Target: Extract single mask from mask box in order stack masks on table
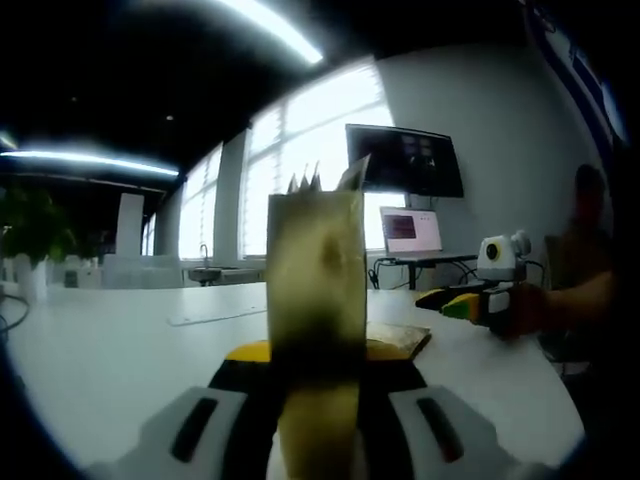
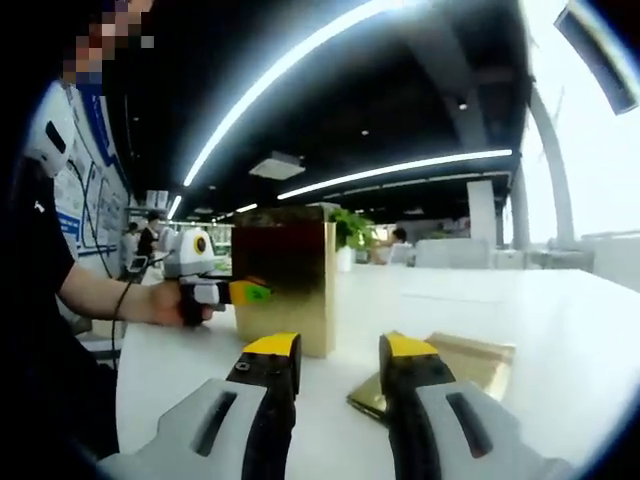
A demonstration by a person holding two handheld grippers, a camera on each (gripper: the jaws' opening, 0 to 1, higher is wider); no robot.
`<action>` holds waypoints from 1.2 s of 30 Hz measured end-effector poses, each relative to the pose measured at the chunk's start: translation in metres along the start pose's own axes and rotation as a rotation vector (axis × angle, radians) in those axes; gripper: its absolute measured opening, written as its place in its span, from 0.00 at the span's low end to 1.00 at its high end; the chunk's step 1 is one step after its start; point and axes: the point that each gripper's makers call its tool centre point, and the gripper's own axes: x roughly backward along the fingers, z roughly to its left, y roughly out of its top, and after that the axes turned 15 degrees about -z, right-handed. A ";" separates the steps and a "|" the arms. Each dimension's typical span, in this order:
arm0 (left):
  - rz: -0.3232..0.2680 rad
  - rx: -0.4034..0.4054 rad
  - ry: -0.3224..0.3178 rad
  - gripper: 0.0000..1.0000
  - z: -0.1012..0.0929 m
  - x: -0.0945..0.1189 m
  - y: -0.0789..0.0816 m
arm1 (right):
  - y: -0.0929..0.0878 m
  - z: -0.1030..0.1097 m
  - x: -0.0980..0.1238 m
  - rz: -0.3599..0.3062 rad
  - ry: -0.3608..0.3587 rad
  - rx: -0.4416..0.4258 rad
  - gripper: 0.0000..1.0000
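The mask box (image 2: 280,282), gold and glossy, stands upright on the white worktop (image 2: 540,310), long axis vertical, opening at the top where pale mask edges (image 1: 305,182) stick up in the left gripper view. In the right gripper view the left gripper (image 2: 243,292) comes in from the left, held in a person's hand (image 2: 168,303), and its yellow-green tip touches the box's left face about halfway up. In the left gripper view the box (image 1: 318,275) rises directly in front of the camera and hides the yellow tips of the left gripper (image 1: 318,352); whether the jaws are clamped on the box or merely against it cannot be told. The right gripper (image 2: 339,362) has its jaws apart with nothing between them, just in front of the box. Beside the box, flat on the worktop, lies a stack of gold-wrapped masks (image 2: 452,368), long axis running away toward the right in the right gripper view, partly behind one jaw. The same stack (image 1: 398,338) shows just behind the box in the left gripper view, with the right gripper (image 1: 448,301) beyond it.
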 end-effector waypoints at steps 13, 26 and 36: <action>0.004 -0.002 -0.001 0.32 -0.002 -0.001 -0.001 | 0.001 0.000 0.003 -0.007 0.031 0.014 0.27; 0.006 -0.017 -0.008 0.32 -0.002 -0.001 -0.002 | 0.032 0.006 0.007 -0.058 0.033 0.025 0.25; 0.010 -0.019 -0.010 0.32 -0.002 -0.001 -0.003 | 0.087 0.004 0.000 0.002 0.090 0.110 0.25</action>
